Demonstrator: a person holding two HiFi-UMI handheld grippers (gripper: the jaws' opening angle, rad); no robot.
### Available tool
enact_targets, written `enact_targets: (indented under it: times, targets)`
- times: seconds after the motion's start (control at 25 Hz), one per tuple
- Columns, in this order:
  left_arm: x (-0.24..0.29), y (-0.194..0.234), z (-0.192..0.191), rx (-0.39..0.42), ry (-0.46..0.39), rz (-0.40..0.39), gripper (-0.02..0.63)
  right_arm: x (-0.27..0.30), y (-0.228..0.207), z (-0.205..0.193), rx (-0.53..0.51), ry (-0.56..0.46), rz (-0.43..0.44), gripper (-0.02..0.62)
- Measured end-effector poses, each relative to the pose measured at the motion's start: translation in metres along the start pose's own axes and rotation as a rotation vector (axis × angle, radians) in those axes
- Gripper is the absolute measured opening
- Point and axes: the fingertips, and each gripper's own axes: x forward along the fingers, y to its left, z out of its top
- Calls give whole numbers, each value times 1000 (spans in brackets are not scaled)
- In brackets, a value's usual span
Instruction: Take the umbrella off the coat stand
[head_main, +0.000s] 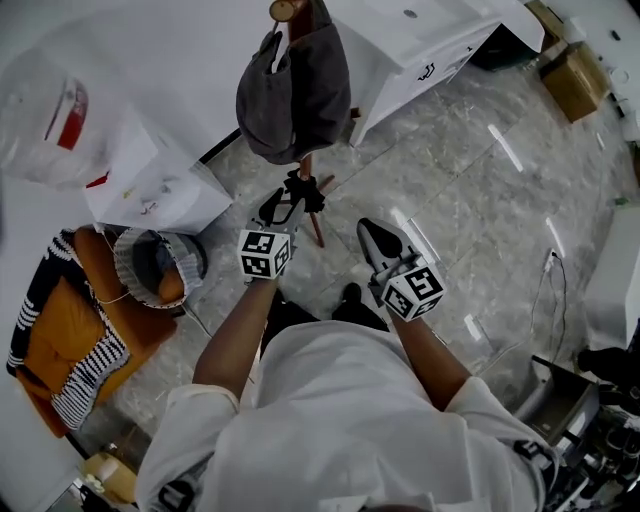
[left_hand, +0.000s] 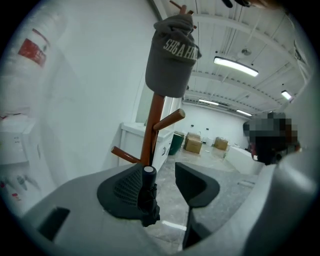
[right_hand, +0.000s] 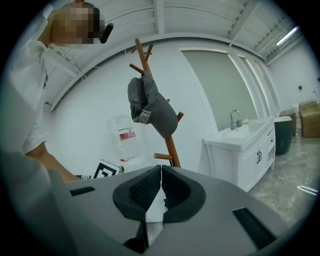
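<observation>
Grey marble floor (head_main: 470, 200) runs to a white wall, and the coat stand (head_main: 313, 228) rises at the floor's far-left edge with a grey cap (head_main: 295, 95) on top. The left gripper (left_hand: 162, 180), the nearer one, has its jaws apart around the black folded umbrella (left_hand: 148, 197), which stands upright and touches one pad only. The right gripper (right_hand: 161, 172) hangs back, jaws pressed together, empty.
</observation>
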Motion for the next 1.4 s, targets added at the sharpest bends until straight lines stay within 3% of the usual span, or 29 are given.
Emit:
enact_targets:
  times: [0.44, 0.96, 1.4]
  targets:
    - [61, 25, -46, -24, 121, 57, 253, -11, -16, -3, 11, 1, -67, 15]
    - [95, 28, -47, -24, 132, 41, 233, -34, -35, -14, 23, 42, -110, 15]
    - [88, 25, -40, -7, 130, 32, 210, -36, -37, -17, 35, 46, -110, 15]
